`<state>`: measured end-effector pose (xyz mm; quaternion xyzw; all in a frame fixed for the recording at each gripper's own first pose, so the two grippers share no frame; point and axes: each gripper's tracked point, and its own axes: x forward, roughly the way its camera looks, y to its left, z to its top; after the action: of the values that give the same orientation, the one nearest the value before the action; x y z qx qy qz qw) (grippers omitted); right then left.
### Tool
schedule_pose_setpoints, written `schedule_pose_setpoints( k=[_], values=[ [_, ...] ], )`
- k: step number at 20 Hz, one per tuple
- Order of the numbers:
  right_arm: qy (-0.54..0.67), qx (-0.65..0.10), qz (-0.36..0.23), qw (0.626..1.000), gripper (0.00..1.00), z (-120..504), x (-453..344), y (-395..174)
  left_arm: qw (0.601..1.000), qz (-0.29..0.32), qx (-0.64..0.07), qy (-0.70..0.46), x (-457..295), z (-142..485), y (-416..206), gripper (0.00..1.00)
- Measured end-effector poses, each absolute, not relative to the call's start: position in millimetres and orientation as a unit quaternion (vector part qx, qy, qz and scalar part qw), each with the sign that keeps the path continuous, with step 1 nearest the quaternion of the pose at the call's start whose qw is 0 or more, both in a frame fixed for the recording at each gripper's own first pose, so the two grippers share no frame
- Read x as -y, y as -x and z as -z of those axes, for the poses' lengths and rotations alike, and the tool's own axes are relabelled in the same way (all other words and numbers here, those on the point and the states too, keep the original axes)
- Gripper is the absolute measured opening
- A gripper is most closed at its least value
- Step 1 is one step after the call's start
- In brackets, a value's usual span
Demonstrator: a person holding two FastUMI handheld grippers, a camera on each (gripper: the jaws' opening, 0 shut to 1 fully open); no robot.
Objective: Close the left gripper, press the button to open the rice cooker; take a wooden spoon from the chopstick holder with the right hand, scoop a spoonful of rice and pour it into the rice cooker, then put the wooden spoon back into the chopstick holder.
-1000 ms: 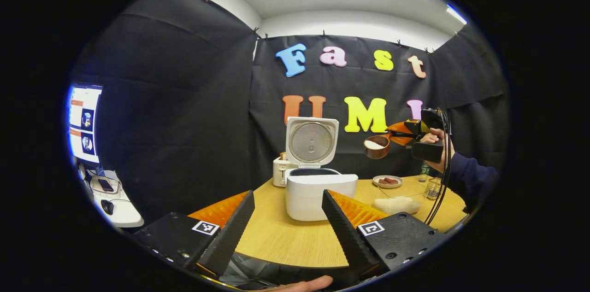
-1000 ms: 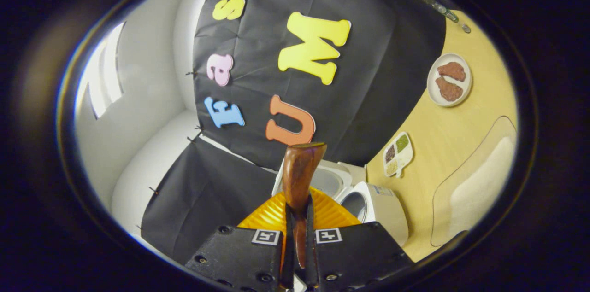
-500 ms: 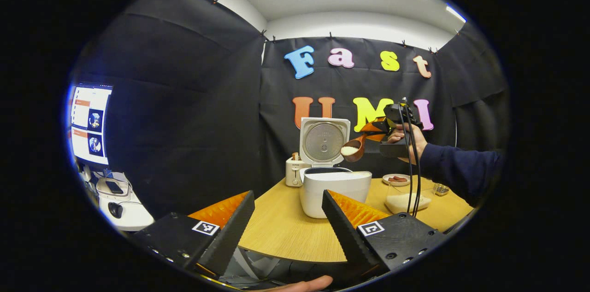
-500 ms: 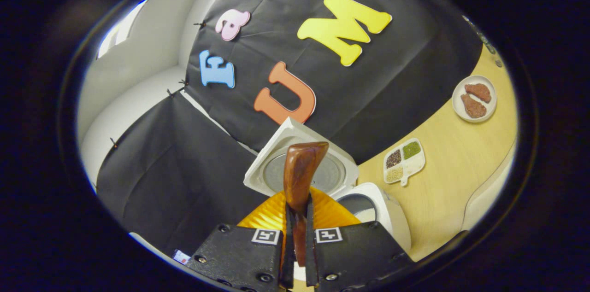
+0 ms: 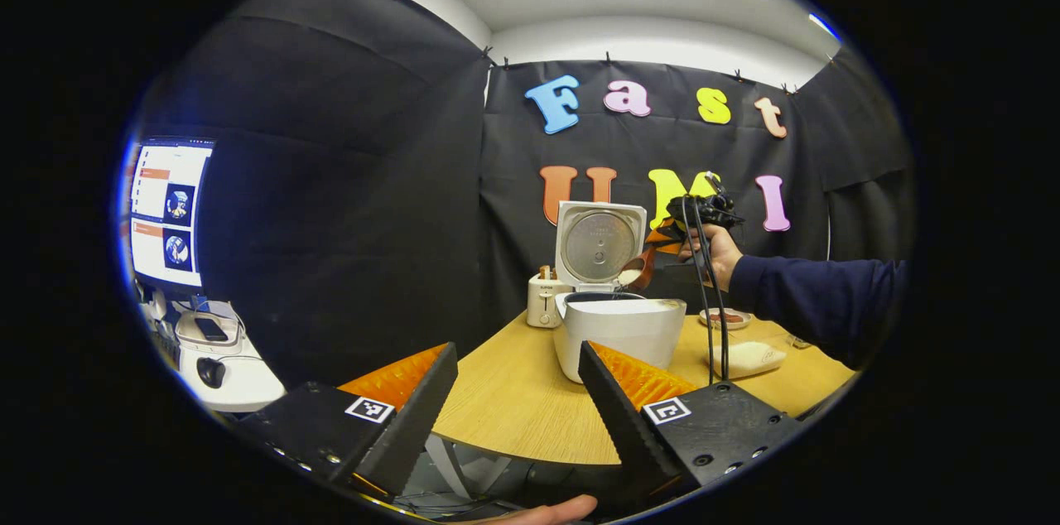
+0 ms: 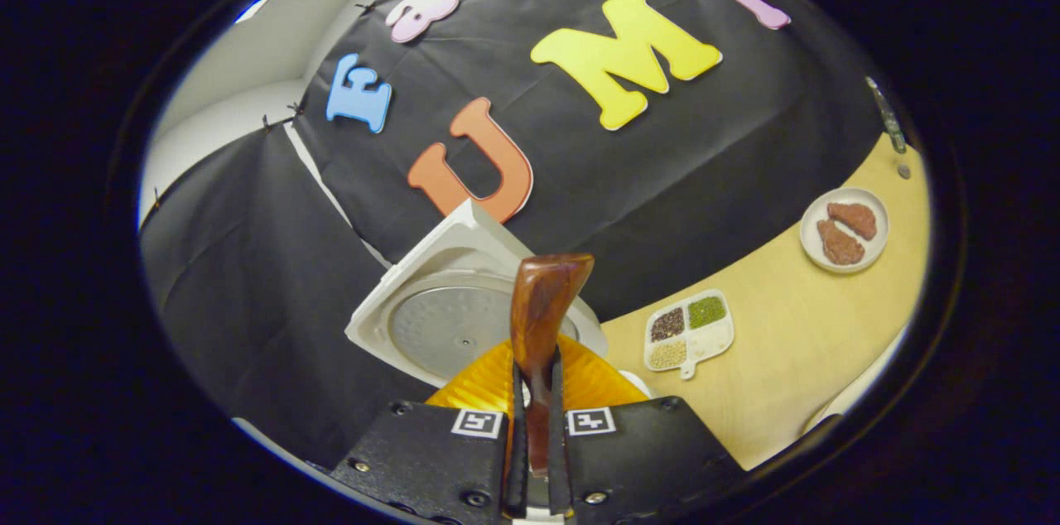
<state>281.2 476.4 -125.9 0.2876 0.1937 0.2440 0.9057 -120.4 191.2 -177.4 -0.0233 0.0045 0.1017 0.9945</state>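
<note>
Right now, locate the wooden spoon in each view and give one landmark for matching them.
Left gripper view: wooden spoon right of centre, bowl tipped over the rice cooker, held by the far right gripper.
Right gripper view: its handle bottom centre, clamped between the fingers.
Shared landmark: the cooker's raised lid.

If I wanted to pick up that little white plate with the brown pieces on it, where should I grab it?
Probably by the rim. The small round white plate lies flat on the light wooden table, shallow and wide, with two brown pieces in its middle. Come from above with the fingers open and pinch one bare edge, on the side facing open tabletop, so they miss the food.
</note>
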Motion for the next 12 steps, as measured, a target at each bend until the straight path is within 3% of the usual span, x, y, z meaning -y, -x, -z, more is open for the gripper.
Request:
schedule_pose_setpoints(
  k=[6,12],
  values=[
    [-0.161,-0.143,-0.246,0.945,0.15,113.6,-475.9,-273.4,0.995,-0.099,-0.006,0.030,-193.5,179.7,120.0,0.94],
    [0.039,-0.032,-0.260,0.964,0.15,89.9,-484.9,-247.6,0.995,-0.098,-0.012,0.025,-187.9,184.6,115.7,0.94]
  ],
)
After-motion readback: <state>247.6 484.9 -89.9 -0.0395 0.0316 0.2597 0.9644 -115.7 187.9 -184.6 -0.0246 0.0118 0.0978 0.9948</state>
